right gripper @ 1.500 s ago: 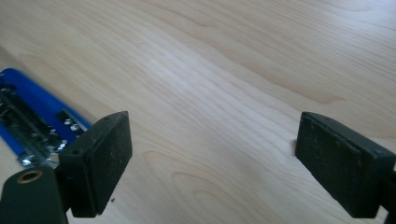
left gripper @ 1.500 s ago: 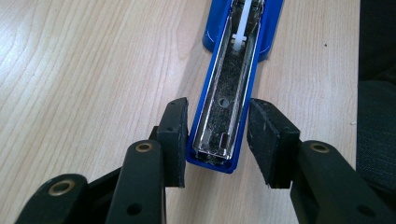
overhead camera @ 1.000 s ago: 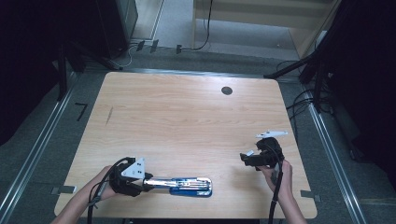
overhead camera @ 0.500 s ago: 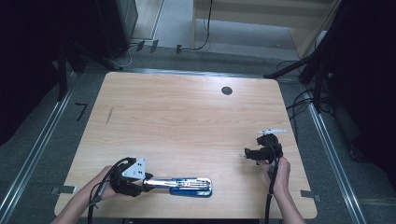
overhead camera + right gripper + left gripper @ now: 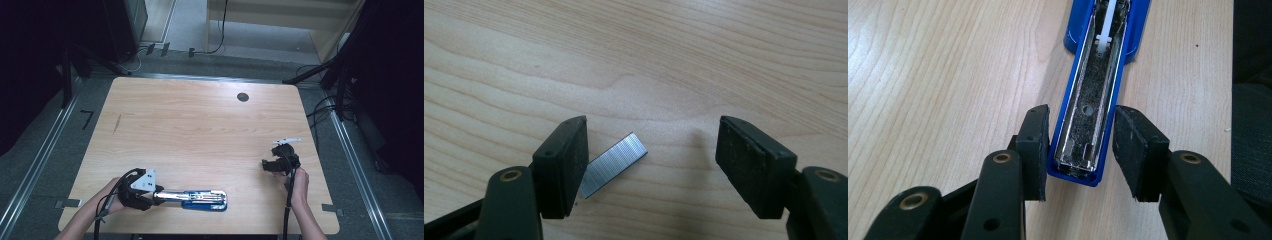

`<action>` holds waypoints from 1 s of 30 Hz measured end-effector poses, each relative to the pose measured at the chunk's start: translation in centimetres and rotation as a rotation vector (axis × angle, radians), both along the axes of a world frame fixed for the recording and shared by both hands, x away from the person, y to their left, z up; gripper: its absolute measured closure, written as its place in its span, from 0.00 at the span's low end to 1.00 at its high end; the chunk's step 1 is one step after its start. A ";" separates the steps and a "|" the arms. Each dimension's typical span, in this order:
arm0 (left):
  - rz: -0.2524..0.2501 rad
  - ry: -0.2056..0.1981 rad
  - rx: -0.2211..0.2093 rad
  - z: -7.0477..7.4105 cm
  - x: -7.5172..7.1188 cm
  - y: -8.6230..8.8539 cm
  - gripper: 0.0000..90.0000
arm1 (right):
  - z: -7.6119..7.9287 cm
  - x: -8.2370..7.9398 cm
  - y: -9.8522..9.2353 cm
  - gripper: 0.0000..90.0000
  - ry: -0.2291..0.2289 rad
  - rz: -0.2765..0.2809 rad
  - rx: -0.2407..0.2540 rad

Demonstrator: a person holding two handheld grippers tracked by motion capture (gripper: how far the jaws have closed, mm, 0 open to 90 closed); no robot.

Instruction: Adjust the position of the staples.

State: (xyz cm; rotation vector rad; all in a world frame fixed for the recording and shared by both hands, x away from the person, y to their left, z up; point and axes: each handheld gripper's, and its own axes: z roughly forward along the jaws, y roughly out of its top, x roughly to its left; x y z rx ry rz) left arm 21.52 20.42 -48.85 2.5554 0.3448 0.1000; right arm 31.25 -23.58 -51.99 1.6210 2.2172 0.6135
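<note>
Right gripper view shows my right gripper (image 5: 651, 165) closing, fingers wide around the staple strip (image 5: 614, 162) on the desk (image 5: 674, 60), touching the left finger. My left gripper (image 5: 1080, 150) clamps the open stapler (image 5: 1093, 105). Next: pinch squarely, lift.

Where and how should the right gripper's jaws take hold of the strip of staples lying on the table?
Grip the strip of staples across its two long sides, coming from above. It lies flat and slanted between the right gripper jaws, one end by the left jaw, so turn the wrist until the jaws face its long sides.
</note>
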 end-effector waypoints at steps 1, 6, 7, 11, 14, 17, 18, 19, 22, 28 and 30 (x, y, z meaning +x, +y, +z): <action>0.000 -0.001 0.001 0.0 0.0 0.0 0.67 | 0.0 0.0 0.0 0.35 0.005 0.001 -0.001; -0.001 -0.003 0.006 0.0 0.0 0.0 0.67 | 0.2 -0.2 -0.2 0.42 0.025 0.016 -0.007; -0.001 -0.003 0.006 0.0 0.0 0.0 0.67 | 0.3 -0.3 -0.2 0.43 0.028 0.016 -0.009; -0.002 -0.002 0.006 0.0 0.0 0.0 0.67 | 0.5 -0.4 -0.5 0.52 0.042 0.023 -0.023; -0.002 -0.002 0.006 0.0 0.0 0.0 0.67 | 0.7 -0.5 -0.8 0.61 0.050 0.028 -0.017; -0.004 -0.003 0.009 0.0 0.0 0.0 0.67 | 0.9 -0.6 -1.0 0.68 0.058 0.031 -0.008; -0.005 -0.003 0.010 0.0 0.0 -0.1 0.67 | 1.0 -0.6 -1.0 0.71 0.060 0.026 -0.005; -0.006 -0.005 0.011 0.0 0.0 -0.1 0.67 | 1.0 -0.6 -1.1 0.71 0.058 0.023 0.000; -0.005 -0.006 0.013 -0.1 0.0 -0.1 0.67 | 1.2 -0.5 -1.2 0.73 0.050 0.007 0.043; -0.004 -0.008 0.012 -0.1 0.0 -0.1 0.67 | 1.0 -0.3 -1.2 0.75 0.027 -0.036 0.075; -0.005 -0.009 0.012 -0.1 -0.1 -0.1 0.67 | 0.9 -0.2 -1.2 0.76 0.034 -0.042 0.084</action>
